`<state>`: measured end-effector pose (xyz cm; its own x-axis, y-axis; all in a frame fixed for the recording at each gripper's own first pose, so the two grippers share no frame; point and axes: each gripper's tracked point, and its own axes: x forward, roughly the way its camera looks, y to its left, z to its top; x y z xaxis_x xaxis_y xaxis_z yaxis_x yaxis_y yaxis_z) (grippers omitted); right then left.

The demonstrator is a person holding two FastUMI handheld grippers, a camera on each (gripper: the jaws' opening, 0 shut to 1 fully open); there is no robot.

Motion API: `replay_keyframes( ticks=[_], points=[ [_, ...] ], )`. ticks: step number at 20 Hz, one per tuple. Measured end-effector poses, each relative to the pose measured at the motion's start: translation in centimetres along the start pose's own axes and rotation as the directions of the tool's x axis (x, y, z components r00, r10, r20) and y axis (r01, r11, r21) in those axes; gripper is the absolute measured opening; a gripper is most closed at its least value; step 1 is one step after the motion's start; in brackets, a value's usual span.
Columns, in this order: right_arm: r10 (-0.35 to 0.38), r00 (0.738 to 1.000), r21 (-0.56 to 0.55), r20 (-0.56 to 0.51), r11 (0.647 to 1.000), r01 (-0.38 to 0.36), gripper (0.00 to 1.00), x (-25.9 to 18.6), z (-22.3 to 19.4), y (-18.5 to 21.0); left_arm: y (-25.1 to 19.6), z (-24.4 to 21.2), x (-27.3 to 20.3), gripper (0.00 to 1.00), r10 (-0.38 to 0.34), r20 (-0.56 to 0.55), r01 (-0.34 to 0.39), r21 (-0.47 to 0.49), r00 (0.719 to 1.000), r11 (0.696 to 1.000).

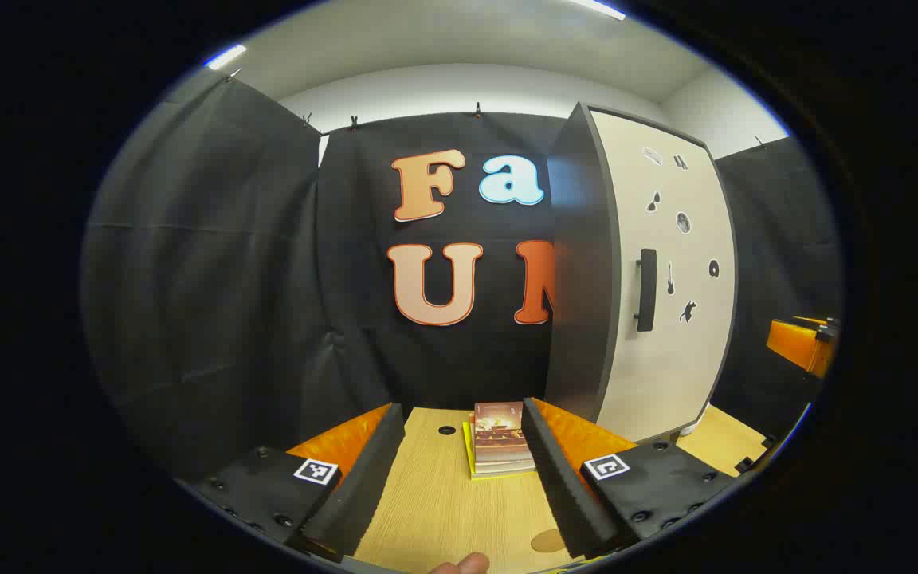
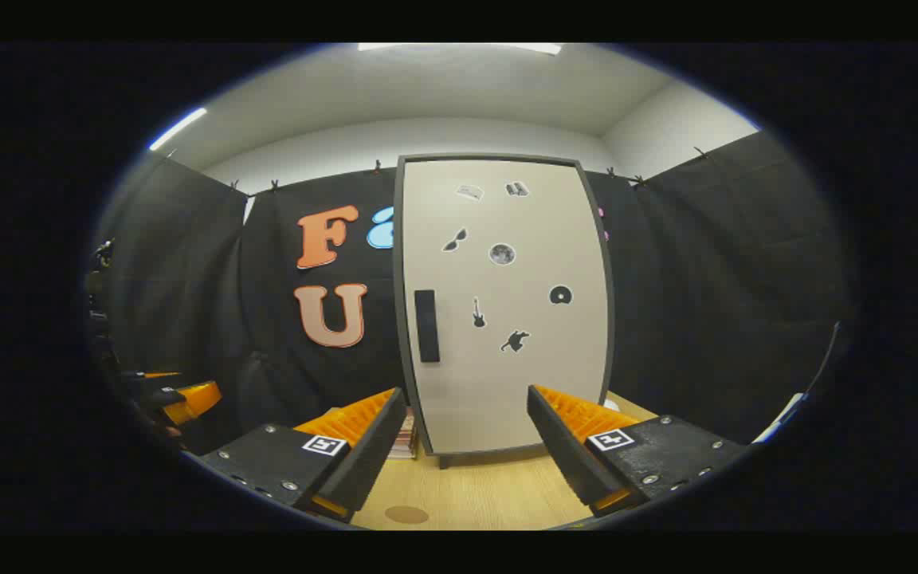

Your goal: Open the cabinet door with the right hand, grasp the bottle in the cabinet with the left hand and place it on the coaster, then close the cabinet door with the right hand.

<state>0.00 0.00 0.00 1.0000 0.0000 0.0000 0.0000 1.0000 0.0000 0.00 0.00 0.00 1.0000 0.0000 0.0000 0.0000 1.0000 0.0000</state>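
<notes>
Both of your grippers hang open above the table, facing a cabinet whose door is shut.

Your left gripper (image 1: 459, 470) has its jaws spread wide with nothing between them; past its fingers a stack of books (image 1: 500, 439) lies on the wooden table (image 1: 435, 510), and the round coaster (image 1: 548, 540) sits on the table close to the right-hand finger. The cabinet (image 1: 650, 279) stands upright to the right of the books, its pale door (image 2: 507, 311) closed and its dark handle (image 2: 426, 325) untouched. Your right gripper (image 2: 467, 446) is also released, jaws apart and empty, pointing straight at the door from a little way back. In the right gripper view the coaster (image 2: 406, 514) lies in front of the cabinet, near the left-hand finger. With the door closed, you cannot see the bottle.
</notes>
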Motion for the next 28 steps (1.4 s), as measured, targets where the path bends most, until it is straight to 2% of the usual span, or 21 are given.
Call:
replay_keyframes(
  ticks=[18,22,28],
  points=[
    [0.002,1.000,0.000,-0.005,1.000,-0.002,0.95,3.5,-0.1,0.9,0.5,-1.8,2.3,0.96,0.004,-0.028,-0.004,0.008,1.000,1.000],
    [0.022,1.000,-0.003,0.002,1.000,-0.022,0.95,6.7,0.7,2.1,1.4,-2.6,3.3,0.96,0.009,-0.043,-0.009,0.008,0.999,1.000],
    [0.049,0.999,-0.030,0.014,0.998,-0.049,0.95,14.1,2.4,4.6,4.5,-4.1,4.9,0.96,0.044,-0.071,-0.043,0.019,0.997,0.999]
  ],
)
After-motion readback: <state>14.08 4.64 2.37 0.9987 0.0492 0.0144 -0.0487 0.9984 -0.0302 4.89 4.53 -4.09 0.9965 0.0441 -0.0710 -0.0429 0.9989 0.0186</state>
